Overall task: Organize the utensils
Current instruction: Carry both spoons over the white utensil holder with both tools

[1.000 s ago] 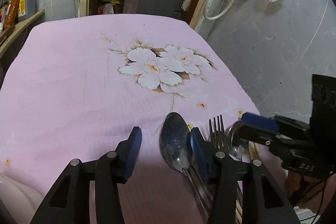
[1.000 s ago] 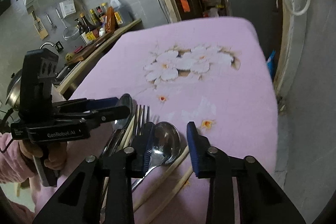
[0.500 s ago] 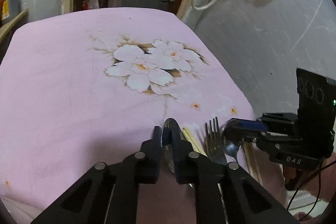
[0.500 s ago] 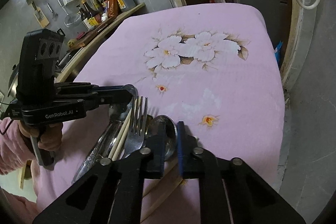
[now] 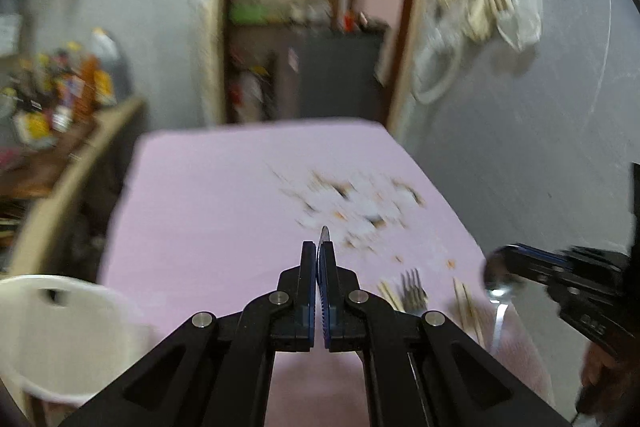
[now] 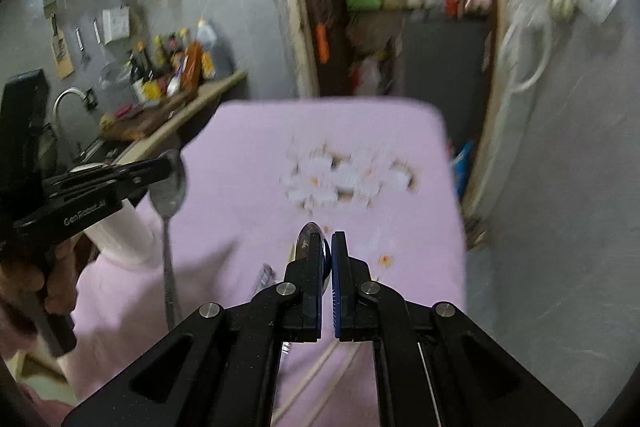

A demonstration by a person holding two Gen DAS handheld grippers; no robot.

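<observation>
Your left gripper (image 5: 318,251) and right gripper (image 6: 327,241) each clamp a spoon (image 6: 168,187), lifted above the pink tablecloth (image 5: 208,195). The cloth's far half lies bare to its edge; the fork (image 5: 412,289) and chopsticks (image 5: 466,301) sit near the right edge.

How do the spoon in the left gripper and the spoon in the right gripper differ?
The left spoon has a dull oval bowl; the right spoon looks rounder, shinier. From its own camera the left spoon shows edge-on, the right spoon partly face-on. Both hang handle-down, clamped at the bowl.
</observation>
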